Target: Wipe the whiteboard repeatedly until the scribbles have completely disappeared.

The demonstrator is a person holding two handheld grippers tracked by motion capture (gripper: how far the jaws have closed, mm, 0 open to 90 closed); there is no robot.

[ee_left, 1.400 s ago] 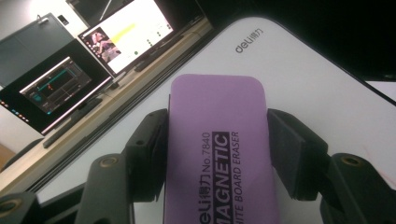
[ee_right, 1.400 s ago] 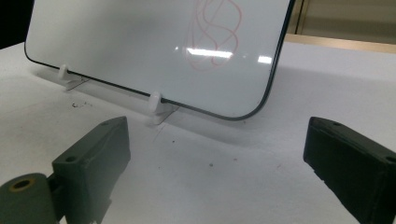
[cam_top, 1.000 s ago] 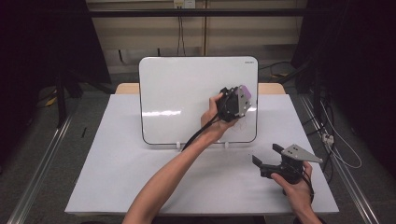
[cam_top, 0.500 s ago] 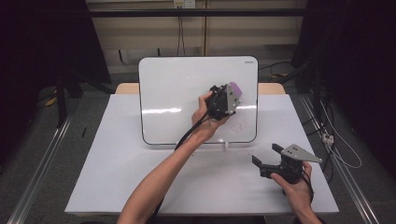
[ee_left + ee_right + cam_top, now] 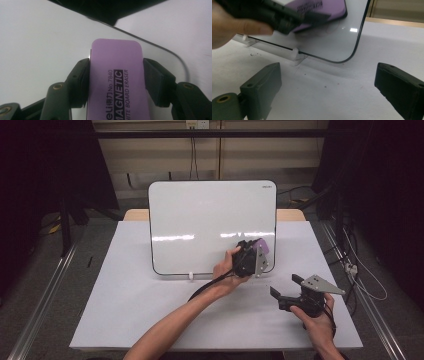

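1. High view, leftmost of the whiteboard (image 5: 200, 220): its left and middle surface is bare white with a glare streak, standing on small clear feet on the white table (image 5: 125, 300)

2. Low on the whiteboard, close to its lower right corner, the left gripper (image 5: 256, 254) presses the purple eraser (image 5: 262, 245) against the surface. A second ago it worked higher up on the right half of the whiteboard; half a second ago it was a little nearer the middle; now it has come down towards the bottom edge. I judge this as a wiping stroke sweeping downward, so the upper right area is likely done and the bottom corner is in hand

3. Left gripper view confirms the hold: both black jaws are clamped on the long sides of the eraser (image 5: 117, 82), whose face reads "magnetic white board eraser", with the whiteboard's rounded corner (image 5: 172, 53) just beyond

4. Right of the whiteboard and nearer the person, the right gripper (image 5: 287, 287) has stayed resting on the table, jaws spread wide with nothing between them; its own view shows faint reddish marks beside the eraser (image 5: 319, 11), so some wiping may remain
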